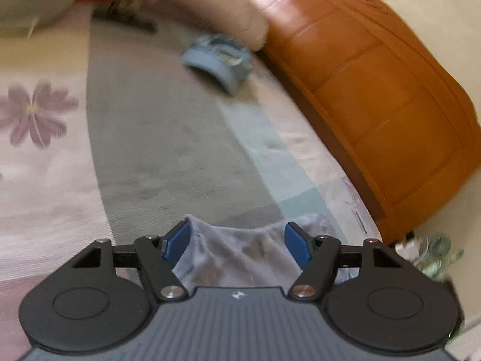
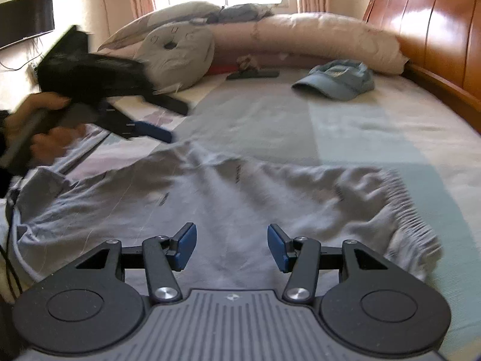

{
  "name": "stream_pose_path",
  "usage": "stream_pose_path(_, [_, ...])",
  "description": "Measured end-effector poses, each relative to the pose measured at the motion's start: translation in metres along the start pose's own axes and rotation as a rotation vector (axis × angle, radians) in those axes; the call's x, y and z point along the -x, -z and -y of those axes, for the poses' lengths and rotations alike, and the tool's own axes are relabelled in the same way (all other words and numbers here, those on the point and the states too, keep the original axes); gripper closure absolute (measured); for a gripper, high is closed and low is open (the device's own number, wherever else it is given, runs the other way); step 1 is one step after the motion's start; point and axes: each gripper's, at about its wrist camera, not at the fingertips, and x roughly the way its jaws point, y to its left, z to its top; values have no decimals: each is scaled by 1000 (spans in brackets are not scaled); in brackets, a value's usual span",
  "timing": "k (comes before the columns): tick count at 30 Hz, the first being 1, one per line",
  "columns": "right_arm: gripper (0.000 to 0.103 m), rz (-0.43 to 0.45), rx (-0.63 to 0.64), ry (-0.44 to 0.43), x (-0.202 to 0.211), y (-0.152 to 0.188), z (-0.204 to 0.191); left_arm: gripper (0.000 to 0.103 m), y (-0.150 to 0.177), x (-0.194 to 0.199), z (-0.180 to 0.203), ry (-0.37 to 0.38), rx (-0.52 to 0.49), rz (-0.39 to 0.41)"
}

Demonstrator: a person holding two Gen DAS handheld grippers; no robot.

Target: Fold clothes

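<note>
Nearest, the right tool (image 2: 232, 246) hangs with its jaws apart and empty over the grey garment (image 2: 228, 198), which lies rumpled across the near part of the bed (image 2: 375, 126). The left tool (image 1: 237, 245) is parted wider, a fold of the grey cloth between its blue pads (image 1: 296, 245) but not pinched. Farther off lie a blue cap (image 2: 336, 79), a long pillow (image 2: 315, 37) and the wooden headboard (image 2: 436, 30).
</note>
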Motion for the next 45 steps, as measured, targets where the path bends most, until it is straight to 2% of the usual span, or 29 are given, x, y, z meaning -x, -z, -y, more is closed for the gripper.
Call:
stream_pose_path(2, [43, 21, 10, 31, 5, -4, 8, 24, 10, 5, 13, 32, -34, -2])
stream_pose_path(4, [41, 37, 6, 55, 4, -10, 21, 24, 24, -1, 22, 79, -48, -20])
stream_pose_path(6, [41, 39, -17, 64, -4, -15, 36, 24, 36, -16, 23, 69, -50, -51])
stream_pose_path(8, [41, 16, -47, 74, -17, -16, 52, 25, 47, -32, 15, -1, -42, -60])
stream_pose_path(9, [41, -3, -61, 82, -25, -14, 60, 33, 50, -33, 12, -55, -58, -45])
stream_pose_path(10, [41, -21, -75, 90, -33, -13, 67, 33, 54, -34, 9, -101, -74, -28])
stream_pose_path(12, [50, -4, -56, 122, -36, -6, 80, 32, 59, -24, 8, -131, -93, -7])
stream_pose_path(15, [51, -19, -96, 125, -25, -10, 89, 31, 67, -13, 26, -166, -167, -28])
stream_pose_path(19, [40, -8, -6, 110, 6, -9, 58, 27, 84, 2, 51, -204, -292, -55])
stream_pose_path(21, [36, -24, 41, 85, 16, -3, 39, 27, 100, 5, 65, -239, -388, -64])
stream_pose_path(24, [32, -76, 94, 64, 19, 14, 16, 27, 126, 9, 75, -309, -479, -83])
stream_pose_path(26, [30, -119, 113, 61, 16, 26, 6, 27, 138, 10, 69, -346, -434, -100])
stream_pose_path(28, [25, -104, 125, 87, 18, 38, 1, 26, 153, 15, 65, -371, -401, -85])
stream_pose_path(29, [20, -100, 128, 104, 20, 41, 0, 21, 161, 19, 64, -375, -390, -72])
stream_pose_path(30, [18, -98, 130, 120, 22, 43, -1, 16, 167, 24, 66, -363, -370, -82])
stream_pose_path(33, [18, -101, 121, 158, 27, 41, -7, 16, 173, 38, 74, -320, -360, -98])
stream_pose_path(35, [18, -77, 154, 137, 33, 36, -18, 16, 172, 47, 77, -326, -371, -61])
stream_pose_path(38, [17, -47, 214, 82, 29, 30, -40, 16, 165, 55, 71, -382, -334, -13])
stream_pose_path(43, [16, -90, 234, 69, 9, 36, -62, 16, 180, 55, 52, -418, -249, -39])
stream_pose_path(45, [8, -107, 213, 70, 11, 41, -60, 16, 189, 63, 54, -410, -262, -22])
